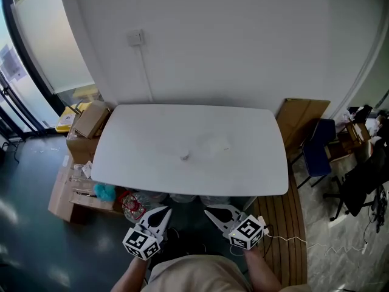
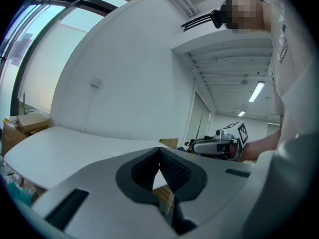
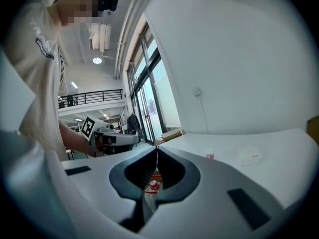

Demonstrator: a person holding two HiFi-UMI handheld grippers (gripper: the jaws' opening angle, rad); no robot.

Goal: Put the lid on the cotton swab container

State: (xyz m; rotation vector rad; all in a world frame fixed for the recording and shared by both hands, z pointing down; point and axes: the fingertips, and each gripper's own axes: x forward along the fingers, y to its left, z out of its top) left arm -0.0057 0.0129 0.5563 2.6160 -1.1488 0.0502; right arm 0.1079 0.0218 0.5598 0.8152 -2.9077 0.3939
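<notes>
Not yet begun: left gripper (image 1: 165, 211) and right gripper (image 1: 208, 211) hang off the table's (image 1: 255, 163) near edge, jaws together, empty. Container (image 1: 184, 156) and lid (image 3: 250, 157) sit mid-table, apart. Next, probably open a gripper over the lid.

White table (image 1: 152, 157), rounded corners, in front of plain white wall (image 1: 231, 35). Wall switch (image 1: 135, 38) above table's left end. Cardboard boxes (image 1: 91, 121) left of table, tall windows (image 1: 18, 84) beyond them. Right of table: leaning brown board (image 1: 301, 120), blue chair (image 1: 319, 154). Dark glossy floor (image 1: 30, 236).
</notes>
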